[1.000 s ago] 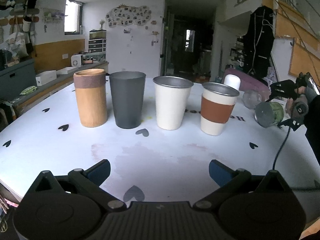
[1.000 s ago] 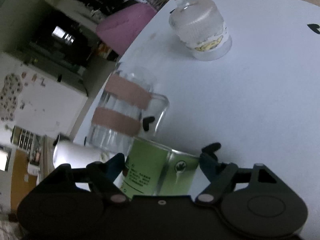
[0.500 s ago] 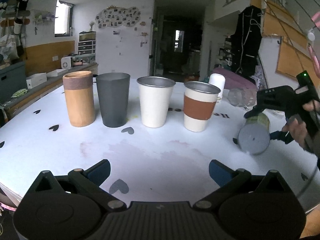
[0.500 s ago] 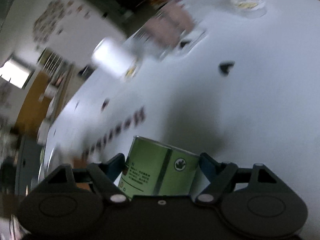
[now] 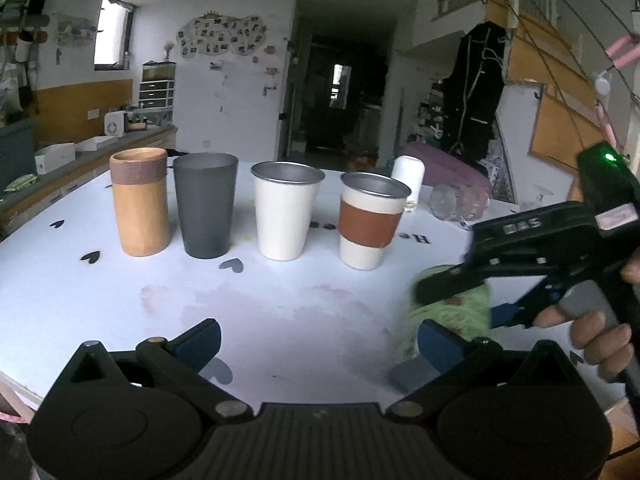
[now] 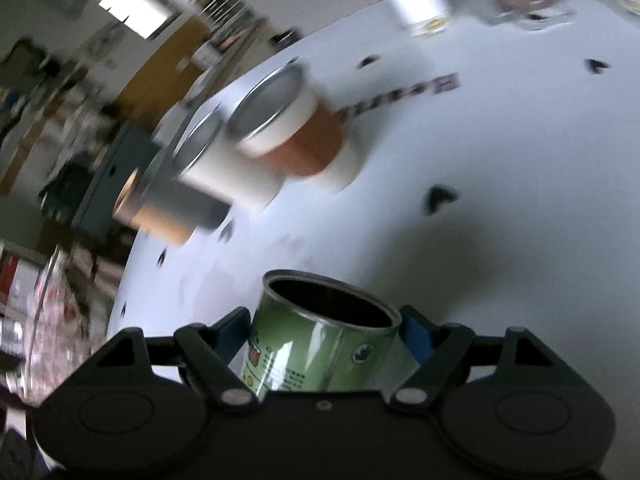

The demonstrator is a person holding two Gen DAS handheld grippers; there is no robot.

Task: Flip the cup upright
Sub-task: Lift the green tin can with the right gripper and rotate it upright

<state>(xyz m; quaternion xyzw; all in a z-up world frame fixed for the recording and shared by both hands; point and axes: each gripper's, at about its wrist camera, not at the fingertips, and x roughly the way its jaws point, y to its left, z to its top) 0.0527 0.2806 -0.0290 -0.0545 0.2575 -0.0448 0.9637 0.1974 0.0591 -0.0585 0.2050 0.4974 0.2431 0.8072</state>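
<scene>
Only the right wrist view shows the right claw point(image 6: 326, 334) pinching the green cup point(image 6: 320, 344), its dark mouth apparently empty. From the left, the left claw point(image 5: 318, 338) is spread above the bench point(image 5: 280, 304); four upright cups point(image 5: 256, 212) stand in a row, contents unseen.

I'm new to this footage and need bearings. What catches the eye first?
The green cup clamped in the right gripper, its dark open mouth facing the camera. Behind it on the white table stands a row of four upright cups: wooden cup, grey cup, white cup, brown-sleeved cup.

Green printed cup point(image 6: 320, 344), white table point(image 5: 320, 300) with black hearts, brown-banded white cup point(image 5: 370, 226).
</scene>
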